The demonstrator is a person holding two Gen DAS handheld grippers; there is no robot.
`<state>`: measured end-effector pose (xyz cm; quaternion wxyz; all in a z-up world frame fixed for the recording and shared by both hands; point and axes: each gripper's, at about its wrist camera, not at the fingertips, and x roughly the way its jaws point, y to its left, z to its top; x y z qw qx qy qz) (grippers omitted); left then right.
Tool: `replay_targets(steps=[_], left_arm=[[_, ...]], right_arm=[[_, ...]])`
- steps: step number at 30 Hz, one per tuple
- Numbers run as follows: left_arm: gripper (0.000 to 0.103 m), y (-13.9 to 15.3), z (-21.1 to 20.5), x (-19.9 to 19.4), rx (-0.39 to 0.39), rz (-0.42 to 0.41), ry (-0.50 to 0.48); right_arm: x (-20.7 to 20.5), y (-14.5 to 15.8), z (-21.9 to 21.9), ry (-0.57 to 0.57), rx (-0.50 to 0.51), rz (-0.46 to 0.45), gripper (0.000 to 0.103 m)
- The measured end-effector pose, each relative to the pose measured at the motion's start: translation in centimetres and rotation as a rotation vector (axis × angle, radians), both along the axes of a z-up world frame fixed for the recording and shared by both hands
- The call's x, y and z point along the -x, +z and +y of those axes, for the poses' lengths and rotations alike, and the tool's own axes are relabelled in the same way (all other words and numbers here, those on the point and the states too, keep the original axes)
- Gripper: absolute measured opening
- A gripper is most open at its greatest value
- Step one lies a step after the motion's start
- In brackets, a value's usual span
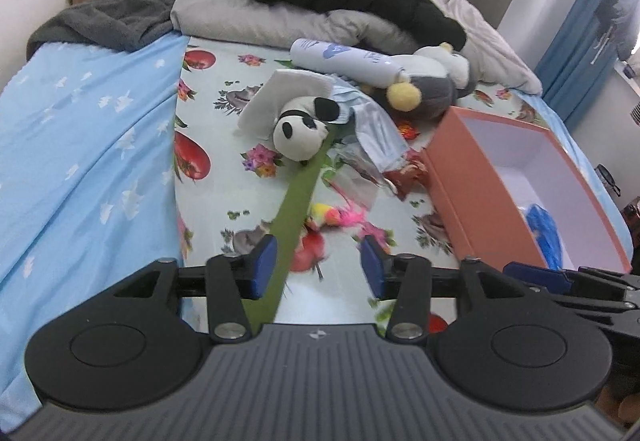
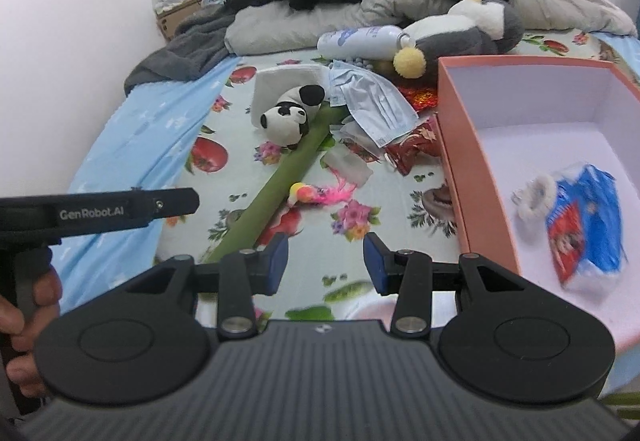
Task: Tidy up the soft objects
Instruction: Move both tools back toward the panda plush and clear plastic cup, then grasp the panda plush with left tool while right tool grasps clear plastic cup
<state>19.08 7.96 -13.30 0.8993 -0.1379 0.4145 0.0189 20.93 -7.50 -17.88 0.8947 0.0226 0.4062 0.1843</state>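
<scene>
A panda plush (image 1: 302,125) (image 2: 290,115) lies mid-bed on a folded white cloth (image 1: 280,93), its head against a long green strip (image 1: 298,197) (image 2: 276,177). A pink and yellow feather toy (image 1: 338,215) (image 2: 320,195) lies beside the strip. Farther back rests a grey penguin plush (image 1: 432,89) (image 2: 460,33). My left gripper (image 1: 318,265) hovers open over the strip's near end, which runs under its left finger, with nothing between the pads. My right gripper (image 2: 326,261) is open and holds nothing, just left of the orange box (image 2: 452,145) (image 1: 468,193).
The box holds a blue packet (image 2: 584,221) and a white fluffy item (image 2: 534,197). A white bottle (image 1: 344,59), a mask packet (image 1: 372,125) and a red wrapper (image 1: 408,177) lie among the toys. Pillows and black clothing fill the bed's far end. A hand (image 2: 28,305) grips the left gripper's handle.
</scene>
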Motion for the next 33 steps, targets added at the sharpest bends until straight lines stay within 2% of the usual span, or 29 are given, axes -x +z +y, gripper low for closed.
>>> replay_targets(steps=[10,15,18,19,21,23,26,29,33], left_arm=[[0.057,-5.7,2.1,-9.1,0.003,0.064,-0.014],[0.057,-7.7,3.2,-12.6,0.019,0.052,-0.018],[0.066,-8.5,3.8,-14.6,0.019,0.036,-0.025],[0.066,-8.8,4.1,-15.3,0.024,0.034,-0.026],[0.067,-9.3,4.4,-16.4,0.040,0.030,-0.027],[0.071,-9.7,4.6,-17.2,0.069,0.019,-0.034],[0.071,-10.4,4.6,-18.4,0.087,0.009,-0.028],[0.071,-10.7,4.7,-18.9,0.108,-0.011,-0.020],[0.071,-10.8,4.8,-19.3,0.091,-0.044,0.003]], right_arm=[[-7.8,-5.1,1.6,0.029,0.027,0.078,0.045],[-11.4,-6.8,1.9,0.012,-0.003,0.091,0.045],[-13.4,-7.4,2.5,0.008,0.017,0.075,0.045],[-14.1,-7.7,2.8,0.011,0.030,0.064,0.045],[-15.6,-8.4,3.2,0.006,0.057,0.079,0.045],[-16.6,-9.0,3.5,0.022,0.040,0.095,0.045],[-17.6,-9.8,4.0,0.023,0.055,0.097,0.053],[-18.3,-10.9,4.5,0.036,0.071,0.114,0.052],[-18.2,-11.2,5.2,0.087,0.071,0.092,0.052]])
